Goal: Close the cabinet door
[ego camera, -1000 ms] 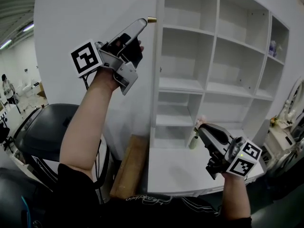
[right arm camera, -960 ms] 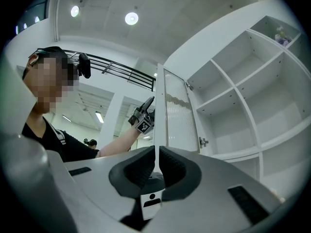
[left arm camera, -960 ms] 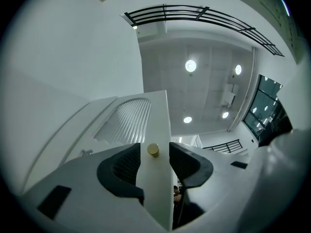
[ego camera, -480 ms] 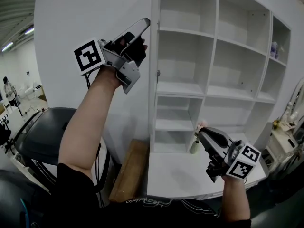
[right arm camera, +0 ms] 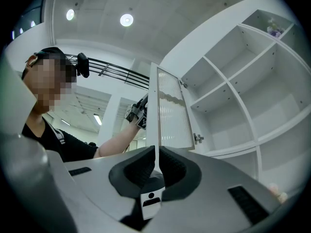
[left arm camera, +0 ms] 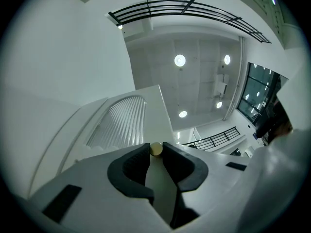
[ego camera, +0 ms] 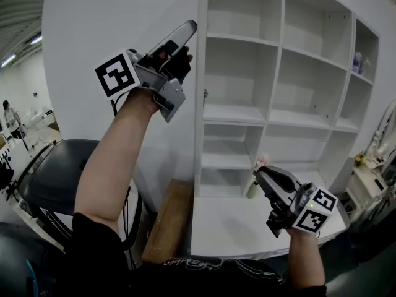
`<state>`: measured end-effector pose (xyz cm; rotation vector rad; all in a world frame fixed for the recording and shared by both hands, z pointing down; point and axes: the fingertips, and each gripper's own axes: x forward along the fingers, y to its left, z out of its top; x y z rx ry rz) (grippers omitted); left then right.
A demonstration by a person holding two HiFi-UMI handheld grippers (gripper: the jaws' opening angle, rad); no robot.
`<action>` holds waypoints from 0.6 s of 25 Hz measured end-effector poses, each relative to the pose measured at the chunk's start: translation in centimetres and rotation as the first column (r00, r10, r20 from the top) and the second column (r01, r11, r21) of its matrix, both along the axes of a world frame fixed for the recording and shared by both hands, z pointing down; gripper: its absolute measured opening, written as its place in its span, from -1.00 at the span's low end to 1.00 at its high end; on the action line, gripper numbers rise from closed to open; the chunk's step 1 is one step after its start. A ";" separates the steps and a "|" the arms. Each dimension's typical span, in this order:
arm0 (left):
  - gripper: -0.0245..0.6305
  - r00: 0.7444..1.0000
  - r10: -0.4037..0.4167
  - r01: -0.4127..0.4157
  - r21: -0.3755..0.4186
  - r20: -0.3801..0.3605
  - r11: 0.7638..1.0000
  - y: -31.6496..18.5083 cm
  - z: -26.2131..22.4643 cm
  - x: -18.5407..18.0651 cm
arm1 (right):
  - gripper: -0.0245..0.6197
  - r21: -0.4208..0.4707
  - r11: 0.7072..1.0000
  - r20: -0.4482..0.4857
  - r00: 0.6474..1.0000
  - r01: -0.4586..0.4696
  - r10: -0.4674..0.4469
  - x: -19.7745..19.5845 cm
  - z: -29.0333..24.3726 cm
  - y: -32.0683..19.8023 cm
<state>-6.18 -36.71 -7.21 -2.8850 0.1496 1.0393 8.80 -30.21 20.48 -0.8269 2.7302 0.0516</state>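
A small bottle (ego camera: 252,186) is seen on the white worktop (ego camera: 229,228) below the open shelves (ego camera: 297,73), and a wooden board (ego camera: 168,218) lies low beside the worktop's left edge. The left arm is raised, and its tool (ego camera: 189,27) is pointed upward. Its jaws have just been closing and are now clamped on the brass knob (left arm camera: 155,149) at their tips. The right tool (ego camera: 258,171) is held low over the worktop, clenched on nothing. The cabinet door (right arm camera: 170,111), white-framed with a ribbed pane, is swung open from the shelf unit's left side.
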 end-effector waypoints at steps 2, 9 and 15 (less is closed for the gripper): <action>-0.63 0.999 -0.033 0.032 0.013 0.000 0.999 0.0 0.1 0.3 | -0.76 -0.003 1.000 0.003 1.000 -0.006 0.006 0.3 0.2 -0.1; -0.63 0.997 -0.079 0.079 0.042 0.015 0.996 -0.2 -0.1 3.4 | -0.76 -0.012 1.000 0.018 1.000 -0.018 0.018 2.4 0.4 -0.5; -0.63 0.986 -0.165 0.163 0.094 0.020 0.982 -0.4 0.1 5.8 | -0.76 -0.012 0.999 0.033 0.999 -0.031 0.032 4.1 0.5 -1.2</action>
